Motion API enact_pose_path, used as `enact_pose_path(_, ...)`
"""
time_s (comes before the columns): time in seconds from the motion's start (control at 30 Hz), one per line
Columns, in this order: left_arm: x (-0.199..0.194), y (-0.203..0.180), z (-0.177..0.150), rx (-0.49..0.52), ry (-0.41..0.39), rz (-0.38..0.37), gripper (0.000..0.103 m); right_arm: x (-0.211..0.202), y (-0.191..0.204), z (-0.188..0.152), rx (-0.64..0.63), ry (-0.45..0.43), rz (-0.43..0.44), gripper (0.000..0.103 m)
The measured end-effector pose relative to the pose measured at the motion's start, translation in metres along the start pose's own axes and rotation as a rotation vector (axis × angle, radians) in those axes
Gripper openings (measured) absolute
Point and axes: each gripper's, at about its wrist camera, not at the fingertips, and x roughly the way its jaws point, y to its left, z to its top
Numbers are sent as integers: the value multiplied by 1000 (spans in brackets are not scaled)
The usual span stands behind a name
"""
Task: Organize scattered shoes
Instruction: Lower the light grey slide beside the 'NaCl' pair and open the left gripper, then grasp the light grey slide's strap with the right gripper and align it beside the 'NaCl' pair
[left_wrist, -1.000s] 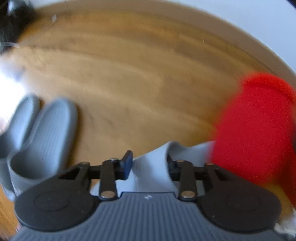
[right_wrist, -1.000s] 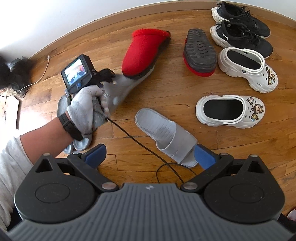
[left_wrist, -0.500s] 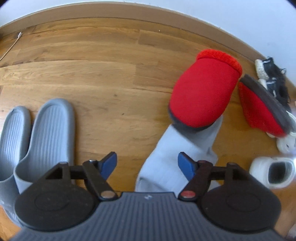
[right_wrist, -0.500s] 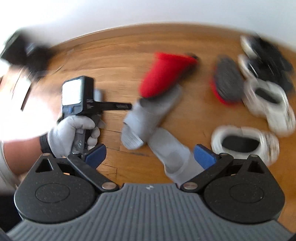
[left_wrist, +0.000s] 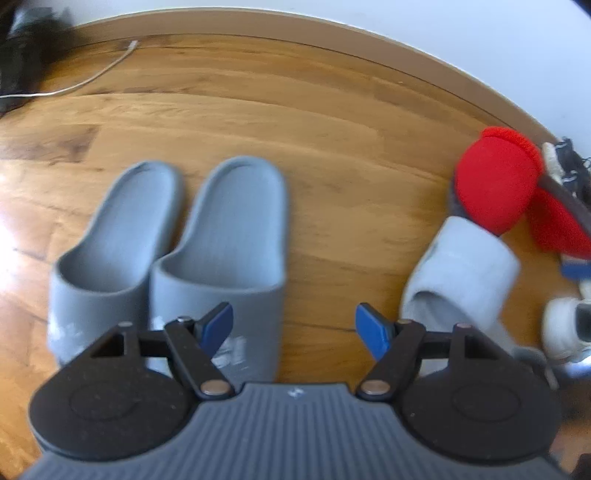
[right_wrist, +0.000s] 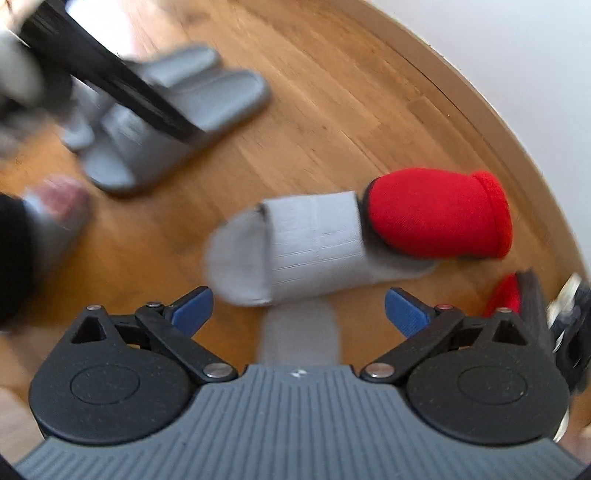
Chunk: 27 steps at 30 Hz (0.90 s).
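A pair of dark grey slides (left_wrist: 170, 240) lies side by side on the wood floor, also in the right wrist view (right_wrist: 173, 118). My left gripper (left_wrist: 293, 326) is open and empty, over the right slide's strap. A light grey slide (left_wrist: 461, 269) lies on the floor with its end against a red slipper (left_wrist: 495, 184). In the right wrist view the light grey slide (right_wrist: 310, 243) lies crosswise just ahead of my open, empty right gripper (right_wrist: 299, 308), touching the red slipper (right_wrist: 439, 214). A second light grey slide (right_wrist: 299, 332) lies between the right jaws.
A second red slipper (left_wrist: 557, 225) lies overturned, sole up, with black sneakers (left_wrist: 569, 162) and a white clog (left_wrist: 565, 328) at the right. A white cable (left_wrist: 81, 81) runs along the floor near the baseboard (left_wrist: 332, 33). The left gripper's body crosses the right wrist view (right_wrist: 110, 81).
My left gripper has let go of the light grey slide, opened wide and swung left over the dark grey pair. My right gripper has moved in close above the light grey slides.
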Motion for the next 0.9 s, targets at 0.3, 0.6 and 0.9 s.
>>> enact_pose_path(0.3,7,37,-26,-7,44,80,72,64,24,28,-163,57,-37,93)
enact_pose_path(0.6,20,67,-48,-88,156,88,72,75,48,26,-293,54,-45,76)
enact_pose_path(0.9,12,75,-44,-99,135,97,75,42,80,16,-405,-6,100,75)
